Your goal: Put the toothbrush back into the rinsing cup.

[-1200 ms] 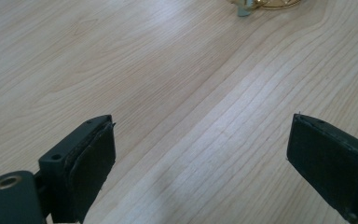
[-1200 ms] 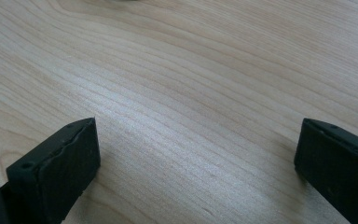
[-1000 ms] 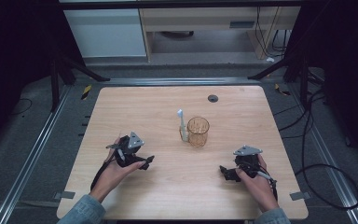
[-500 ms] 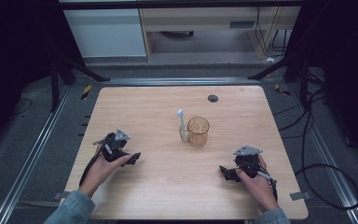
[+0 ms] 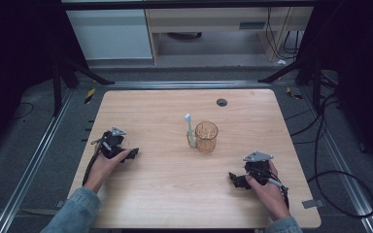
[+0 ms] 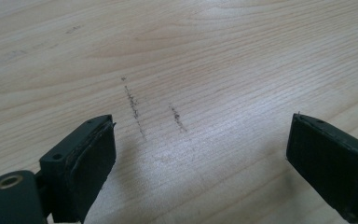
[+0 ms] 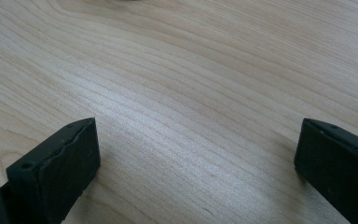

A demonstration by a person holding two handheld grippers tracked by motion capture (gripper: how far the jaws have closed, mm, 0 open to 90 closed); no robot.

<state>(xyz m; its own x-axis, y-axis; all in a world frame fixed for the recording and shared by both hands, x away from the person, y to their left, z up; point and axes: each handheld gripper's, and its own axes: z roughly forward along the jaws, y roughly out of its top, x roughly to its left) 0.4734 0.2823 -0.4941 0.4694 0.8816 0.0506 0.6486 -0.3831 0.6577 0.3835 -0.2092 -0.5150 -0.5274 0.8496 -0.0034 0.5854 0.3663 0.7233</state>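
Table point(image 5: 175, 194): a pale wooden top carries everything; a small dark round fitting point(image 5: 222, 102) sits near its far edge, and faint dark scuff marks point(image 6: 134, 109) show on the grain ahead of the left jaws.
Cup point(image 5: 206, 137): an amber see-through cup stands upright near the middle of the table, apparently empty.
Toothbrush point(image 5: 190, 130): a white toothbrush stands nearly upright, head up, touching or just beside the cup's left side; whether it leans on the rim I cannot tell.
Left gripper point(image 5: 132, 155): rests low at the left side of the table, well apart from cup and toothbrush, pointing roughly toward the middle; in the left gripper view point(image 6: 200, 163) the jaws stand wide apart with bare wood between them, holding nothing.
Right gripper point(image 5: 234, 178): lies low at the front right, nearer the cup but clear of it, with the cup beyond and to its left; in the right gripper view point(image 7: 198, 168) the jaws gape wide over bare wood, holding nothing.
Progress: judging from this, neither cup nor toothbrush is in any grip and both tools sit idle, so either the work has not started or it is finished; the pictures do not settle which.
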